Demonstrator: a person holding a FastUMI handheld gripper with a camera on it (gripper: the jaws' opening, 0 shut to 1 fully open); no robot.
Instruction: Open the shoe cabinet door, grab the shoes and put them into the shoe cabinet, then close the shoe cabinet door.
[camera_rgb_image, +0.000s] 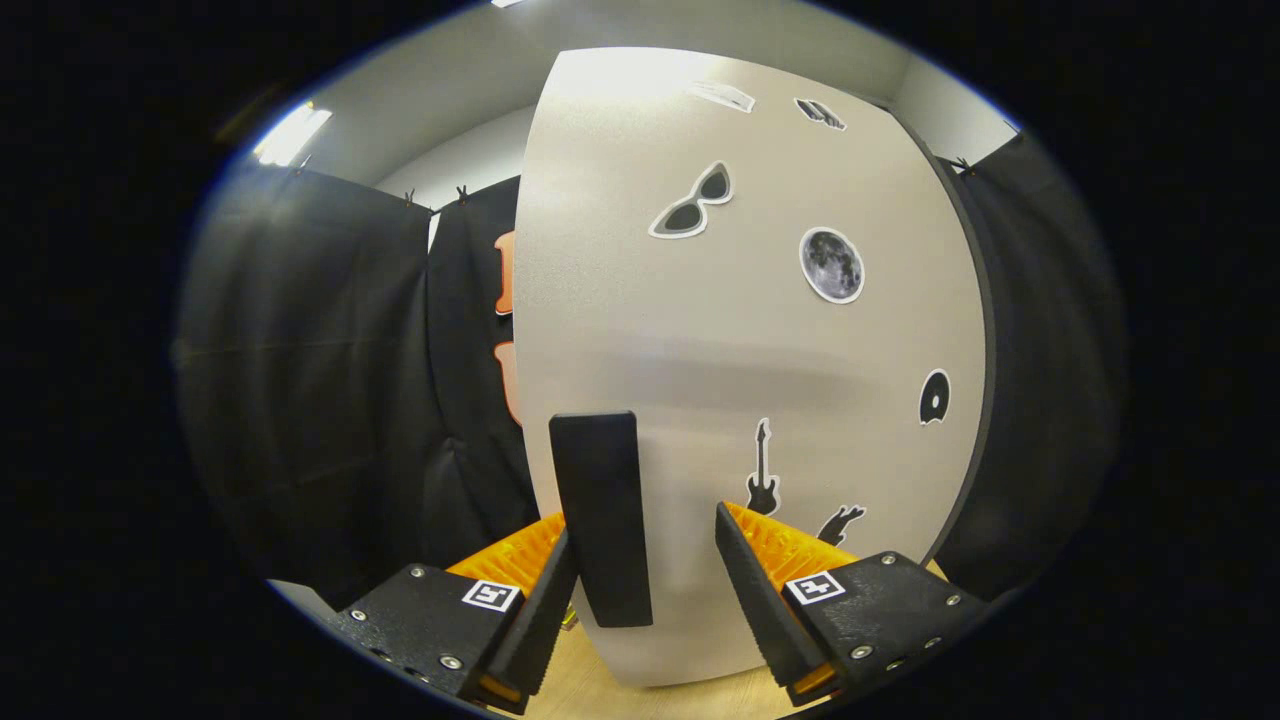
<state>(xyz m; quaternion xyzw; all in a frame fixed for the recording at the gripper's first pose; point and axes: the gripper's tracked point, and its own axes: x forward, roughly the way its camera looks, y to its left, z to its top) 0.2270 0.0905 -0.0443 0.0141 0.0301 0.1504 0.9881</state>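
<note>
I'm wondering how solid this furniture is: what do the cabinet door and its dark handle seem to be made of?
The cabinet door looks like laminated board: pale, matt, finely speckled, dark edge. The handle, between the open gripper fingers and against one of them, seems matt moulded plastic, though painted wood or metal is possible.

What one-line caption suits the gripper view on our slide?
Open gripper straddling the black handle of the sticker-covered cabinet door, fingers not yet pressing on it.

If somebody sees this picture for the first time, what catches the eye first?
The pale cabinet door stands right ahead of the tool, dotted with stickers such as sunglasses, a moon and a guitar. Its dark upright handle sits between the open fingers, close to the left one. Black cloth hangs behind.
</note>
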